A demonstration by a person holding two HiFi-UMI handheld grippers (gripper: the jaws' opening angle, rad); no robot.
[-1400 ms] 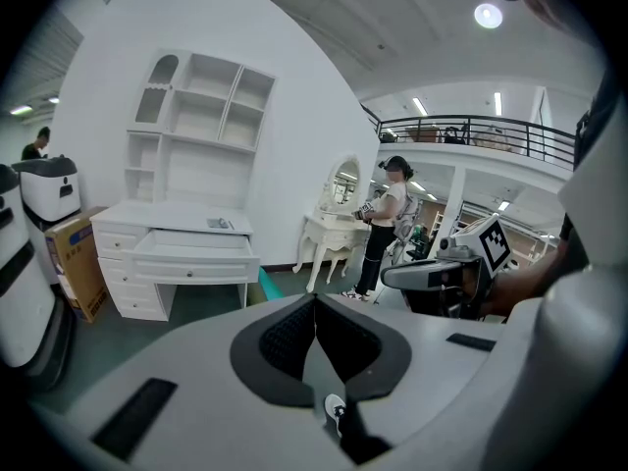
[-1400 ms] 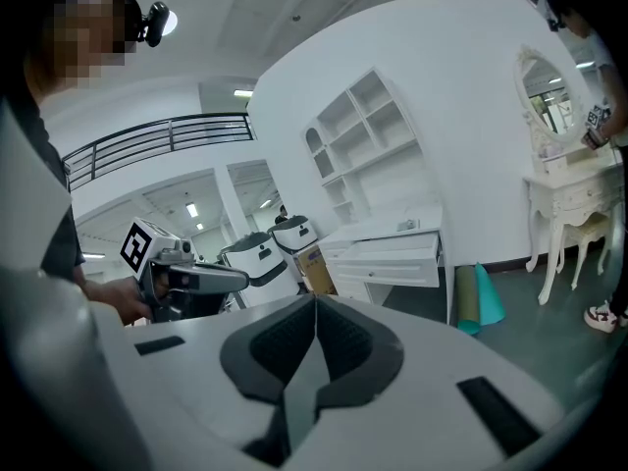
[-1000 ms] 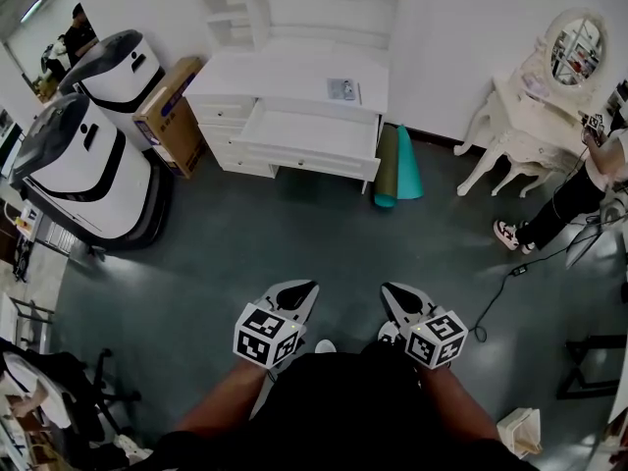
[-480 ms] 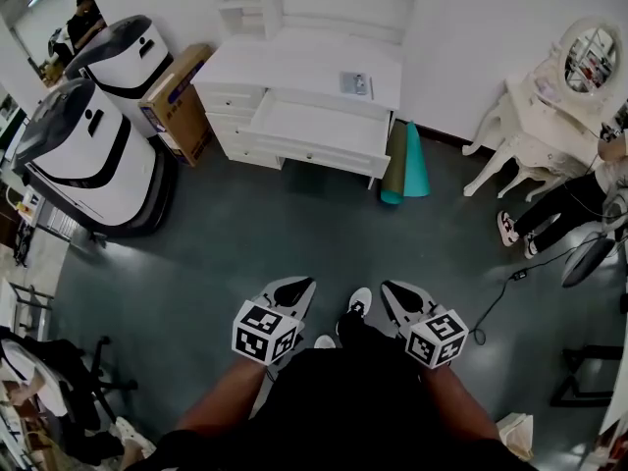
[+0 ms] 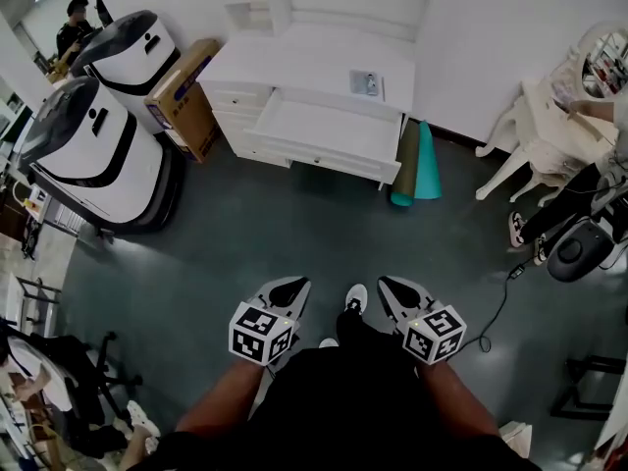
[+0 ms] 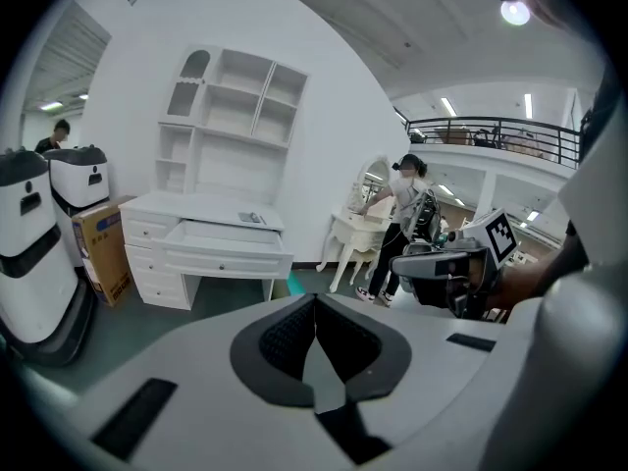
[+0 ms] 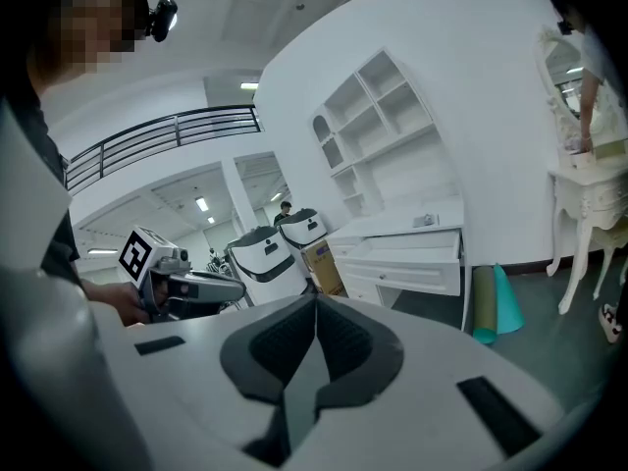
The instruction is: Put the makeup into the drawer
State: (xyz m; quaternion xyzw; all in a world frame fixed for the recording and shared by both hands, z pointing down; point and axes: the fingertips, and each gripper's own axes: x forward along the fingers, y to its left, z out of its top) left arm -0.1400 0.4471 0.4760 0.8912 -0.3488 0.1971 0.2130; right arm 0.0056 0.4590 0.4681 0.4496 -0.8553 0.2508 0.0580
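Grey plastic jaws nearest: left gripper (image 5: 292, 287) pressed shut, nothing in it. Right gripper (image 5: 394, 287) same, closed and empty. Both sit low by the person's waist. Dark floor (image 5: 294, 224) lies beyond them. Well ahead is a white desk (image 5: 285, 62) with its drawer (image 5: 329, 130) pulled open; it looks empty. Makeup (image 5: 367, 83) lies flat on the desktop just behind the drawer, far from both grippers. Looks like a small flat case: probably light, stiff, smooth, maybe brittle. Best pinched gently across its narrow edges.
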